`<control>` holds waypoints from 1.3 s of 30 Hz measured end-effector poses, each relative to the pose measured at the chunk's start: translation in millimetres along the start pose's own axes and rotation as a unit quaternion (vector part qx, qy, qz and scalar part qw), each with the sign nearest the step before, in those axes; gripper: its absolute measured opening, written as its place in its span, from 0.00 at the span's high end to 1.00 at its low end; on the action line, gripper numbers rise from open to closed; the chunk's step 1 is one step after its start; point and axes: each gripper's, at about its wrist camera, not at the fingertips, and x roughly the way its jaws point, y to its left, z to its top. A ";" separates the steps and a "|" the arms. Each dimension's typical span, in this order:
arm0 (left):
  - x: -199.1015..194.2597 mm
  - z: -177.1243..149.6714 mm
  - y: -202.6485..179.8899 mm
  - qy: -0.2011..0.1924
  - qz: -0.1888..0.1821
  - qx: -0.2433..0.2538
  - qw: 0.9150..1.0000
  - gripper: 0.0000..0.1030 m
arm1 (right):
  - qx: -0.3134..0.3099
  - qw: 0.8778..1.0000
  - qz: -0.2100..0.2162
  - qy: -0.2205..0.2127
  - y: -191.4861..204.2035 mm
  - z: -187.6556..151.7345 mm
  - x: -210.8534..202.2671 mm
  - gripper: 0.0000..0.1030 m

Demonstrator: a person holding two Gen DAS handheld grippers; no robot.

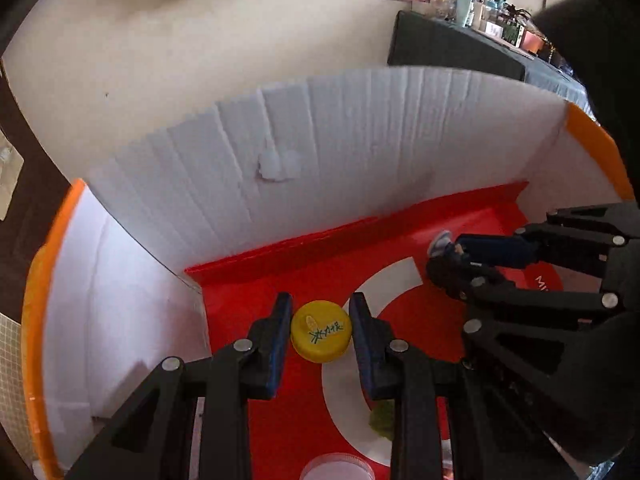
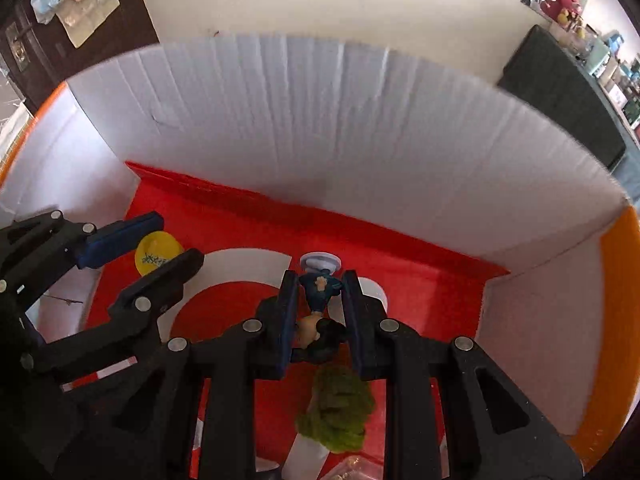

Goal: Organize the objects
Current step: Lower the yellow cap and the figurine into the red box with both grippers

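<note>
Both grippers are inside the box (image 1: 280, 152): left gripper (image 1: 321, 334) brackets the yellow cap (image 1: 321, 336) at lower centre, seemingly not clamped, right gripper (image 2: 320, 312) pinches the figurine (image 2: 318, 300); release both low, gently.

Bright, even daylight, soft shadows w/ no hard glare, strong fisheye bend + dark vignette at corners, slight motion blur at edges, centre sharp
</note>
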 end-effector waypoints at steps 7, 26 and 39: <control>4.9 -2.9 1.1 0.014 -0.006 -0.004 1.000 0.70 | -0.004 1.000 -0.006 0.001 -0.1 -4.3 -0.8 0.79; -0.1 -8.9 2.4 0.016 -0.010 -0.009 1.000 0.66 | -0.004 1.000 -0.003 0.002 -3.1 -16.5 -6.7 0.79; -11.2 -17.1 5.4 0.005 0.004 -0.009 1.000 0.65 | -0.008 1.000 -0.018 0.000 -1.5 -29.6 -17.4 0.79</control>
